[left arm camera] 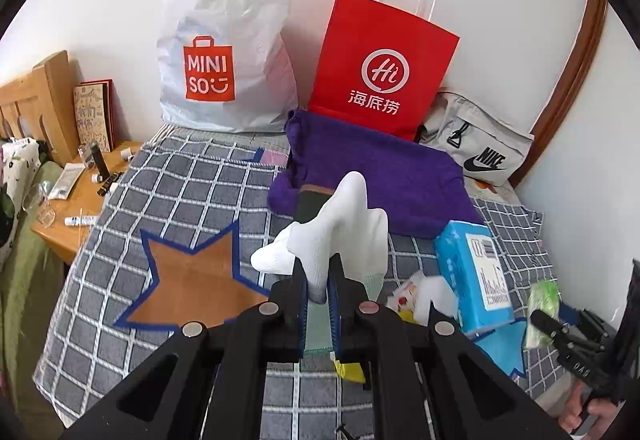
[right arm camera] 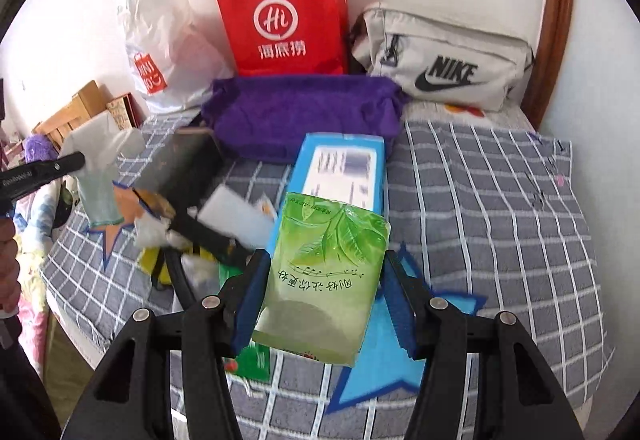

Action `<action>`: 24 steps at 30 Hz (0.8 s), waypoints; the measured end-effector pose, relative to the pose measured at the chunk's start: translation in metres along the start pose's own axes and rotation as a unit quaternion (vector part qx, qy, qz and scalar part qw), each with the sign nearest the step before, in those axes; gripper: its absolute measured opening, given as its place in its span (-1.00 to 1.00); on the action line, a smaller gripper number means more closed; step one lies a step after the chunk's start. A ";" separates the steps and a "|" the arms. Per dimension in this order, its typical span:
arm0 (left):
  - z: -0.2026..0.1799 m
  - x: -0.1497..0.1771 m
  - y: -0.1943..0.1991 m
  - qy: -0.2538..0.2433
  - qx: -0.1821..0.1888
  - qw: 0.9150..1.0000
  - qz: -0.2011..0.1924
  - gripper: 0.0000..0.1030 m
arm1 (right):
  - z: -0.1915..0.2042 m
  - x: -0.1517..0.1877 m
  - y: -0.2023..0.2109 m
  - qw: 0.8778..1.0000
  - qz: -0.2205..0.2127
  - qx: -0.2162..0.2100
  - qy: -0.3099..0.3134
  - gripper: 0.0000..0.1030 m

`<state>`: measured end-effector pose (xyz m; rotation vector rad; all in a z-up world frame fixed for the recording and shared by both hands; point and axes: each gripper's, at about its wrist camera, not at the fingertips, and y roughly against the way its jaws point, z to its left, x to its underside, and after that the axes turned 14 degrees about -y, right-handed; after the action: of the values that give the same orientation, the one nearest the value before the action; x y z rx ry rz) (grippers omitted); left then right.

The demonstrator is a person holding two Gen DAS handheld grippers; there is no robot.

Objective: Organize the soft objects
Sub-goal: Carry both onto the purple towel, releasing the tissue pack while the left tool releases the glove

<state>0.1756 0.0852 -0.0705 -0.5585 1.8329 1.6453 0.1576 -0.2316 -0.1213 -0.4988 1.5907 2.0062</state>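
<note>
My left gripper (left arm camera: 318, 265) is shut on a white sock (left arm camera: 340, 224), which hangs lifted above the grey checked blanket (left arm camera: 192, 196). In the right wrist view that sock (right arm camera: 100, 168) shows at the far left. My right gripper (right arm camera: 325, 264) is shut on a green tissue pack (right arm camera: 324, 272), pads pressing both its sides, held above the bed. The green pack (left arm camera: 542, 310) also appears at the right edge of the left wrist view. A folded purple towel (right arm camera: 304, 116) and a blue tissue pack (right arm camera: 340, 168) lie on the blanket ahead.
A white Miniso bag (left arm camera: 228, 40), a red paper bag (left arm camera: 384, 56) and a grey Nike bag (right arm camera: 444, 60) line the wall. Small loose items (right arm camera: 224, 216) and a dark flat object (right arm camera: 184, 168) lie on the bed. A wooden bedside table (left arm camera: 80, 196) stands left.
</note>
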 end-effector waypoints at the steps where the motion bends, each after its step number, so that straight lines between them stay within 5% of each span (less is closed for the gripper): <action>1: 0.000 -0.006 -0.003 -0.002 -0.001 1.000 0.000 -0.82 | 0.001 -0.006 -0.001 1.000 -0.005 0.000 -0.001 0.08; 24: 0.005 -0.110 -0.110 -0.020 -0.004 1.000 0.020 -0.82 | 0.004 -0.138 -0.087 0.999 -0.014 -0.027 -0.019 0.08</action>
<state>0.3292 0.0652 -0.0761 -0.4924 1.8208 1.6796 0.3205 -0.2368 -0.1074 -0.4989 1.5024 2.0309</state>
